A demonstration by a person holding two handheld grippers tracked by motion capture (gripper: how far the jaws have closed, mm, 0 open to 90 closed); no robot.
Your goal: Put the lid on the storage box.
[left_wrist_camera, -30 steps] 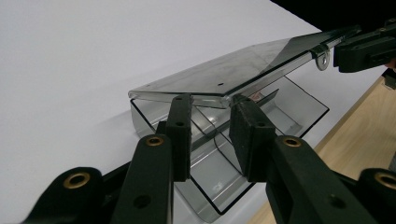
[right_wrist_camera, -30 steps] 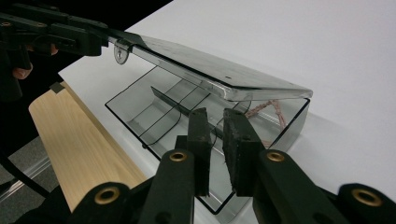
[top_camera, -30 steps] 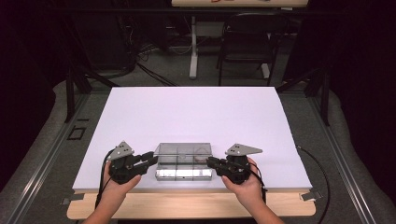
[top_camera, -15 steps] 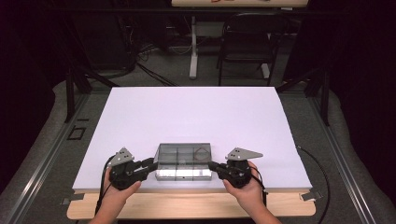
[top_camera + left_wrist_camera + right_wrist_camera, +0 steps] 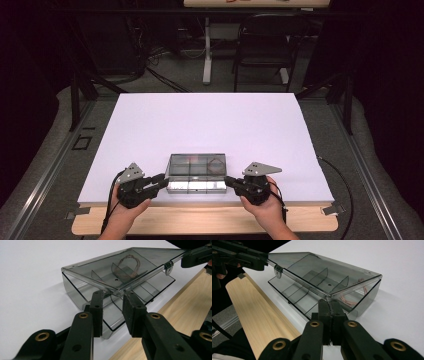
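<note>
A smoky clear plastic box [image 5: 196, 172] with dividers sits near the table's front edge, its hinged lid [image 5: 125, 267] raised a little. A braided loop [image 5: 130, 263] lies in one compartment, also visible through the box wall [image 5: 354, 295]. My left gripper [image 5: 112, 296] stands at the lid's left front corner. Its pads have just closed a little further, but a gap remains and the corner sits between them. My right gripper [image 5: 328, 302] is shut on the lid's right front corner. From above, the left gripper [image 5: 162, 181] and the right gripper [image 5: 227, 180] flank the box.
The white tabletop [image 5: 210, 125] stretches beyond the box. A bare wooden strip [image 5: 200, 220] runs along the near edge, right behind both hands. A chair [image 5: 260, 45] and a table leg [image 5: 206, 50] stand on the floor beyond the table.
Both grippers have drawn in slightly toward the box's front corners. The box has stayed where it was.
</note>
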